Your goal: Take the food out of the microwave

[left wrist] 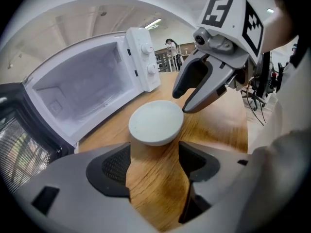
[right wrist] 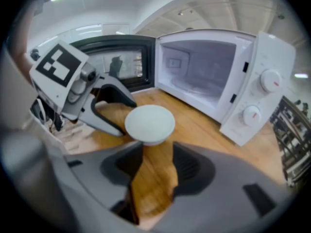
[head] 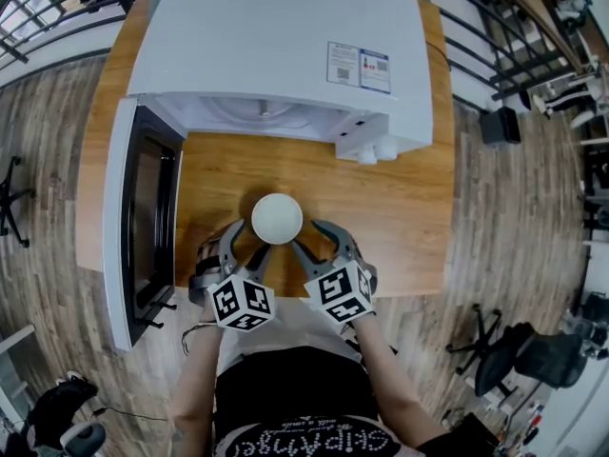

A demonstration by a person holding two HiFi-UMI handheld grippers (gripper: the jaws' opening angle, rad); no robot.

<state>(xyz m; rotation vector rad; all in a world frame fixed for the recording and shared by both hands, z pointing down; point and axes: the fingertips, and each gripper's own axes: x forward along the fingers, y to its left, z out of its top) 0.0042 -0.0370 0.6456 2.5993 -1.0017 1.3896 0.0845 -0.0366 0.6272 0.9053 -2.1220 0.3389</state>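
At the far left of the head view the microwave door (head: 128,227) stands swung fully open, and its dark window faces the wooden table (head: 400,217). Behind it the white microwave (head: 285,36) sits at the back of the table, and the cavity (left wrist: 82,89) looks bare in both gripper views. Next comes the left gripper (head: 250,240), low over the table near the front edge. In its own view the 2 jaws stand wide apart, with only the wood grain between the pads, so it has hold of nothing. The white bowl (head: 277,218) stands upright on the table in front of the microwave, outside the cavity. It is just ahead of the tips of both grippers and lies between them in the head view. To the right of the bowl is the right gripper (head: 304,234), turned toward the left one. Its jaws are also spread wide, with bare table between them and the bowl just beyond the tips. I cannot tell what is inside the bowl. At the right end of the microwave are the 2 knobs (right wrist: 269,80).
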